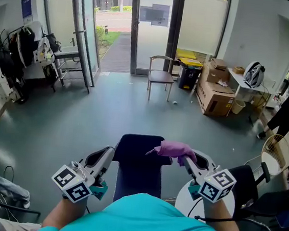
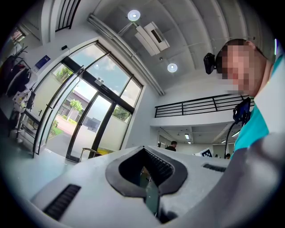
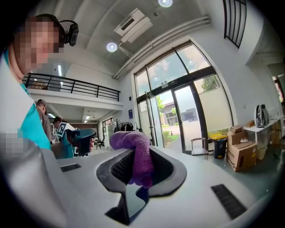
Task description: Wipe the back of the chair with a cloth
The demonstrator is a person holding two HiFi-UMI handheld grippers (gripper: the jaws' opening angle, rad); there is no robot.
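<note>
Open grey floor beyond the chair back; round white table close at right.

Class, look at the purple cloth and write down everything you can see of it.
The cloth is purple, soft and fuzzy like microfibre, bunched into a lump. The right gripper is shut on its lower folds, and the rest bulges above. In the head view it sits at the top right corner of the dark blue chair back; whether it touches the chair is unclear.
</note>
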